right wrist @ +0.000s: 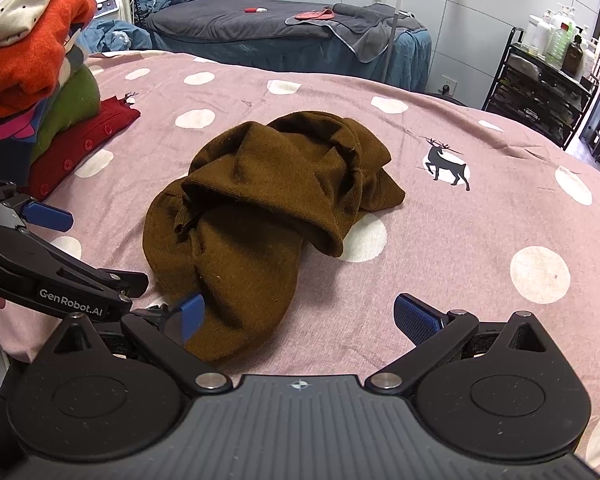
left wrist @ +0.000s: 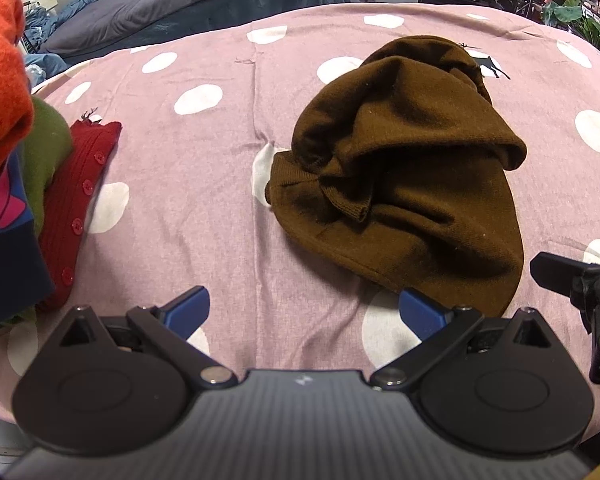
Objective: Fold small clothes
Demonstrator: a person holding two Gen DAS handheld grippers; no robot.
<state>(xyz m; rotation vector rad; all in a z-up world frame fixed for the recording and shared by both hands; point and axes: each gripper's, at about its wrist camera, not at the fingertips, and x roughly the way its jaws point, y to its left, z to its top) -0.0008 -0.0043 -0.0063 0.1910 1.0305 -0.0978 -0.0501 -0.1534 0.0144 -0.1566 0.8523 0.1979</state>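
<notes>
- A brown garment (left wrist: 404, 184) lies crumpled in a loose heap on the bed (left wrist: 204, 208), about the middle of the pink spread with white dots.
- The cloth is a dark, fine knit, bunched into thick rolls; one fold arches over the rest like a hood, and a flat ribbed edge runs along the near side.
- In the right wrist view the brown garment (right wrist: 260, 208) sits at 12 o'clock from the right gripper (right wrist: 296, 316), its near hem reaching down toward the blue pads.
- The right gripper's jaws are spread wide, holding nothing; its left pad sits right at the hem, though contact cannot be told.
- The left gripper (left wrist: 304, 308) is also spread wide and empty, with the garment at about 1 o'clock and the right pad just at its near edge.
- A stack of clothes (right wrist: 52, 92) stands at 10 o'clock: orange and green pieces above a red buttoned one.
- A deer print (right wrist: 448, 164) marks the spread at 2 o'clock from the garment.
</notes>
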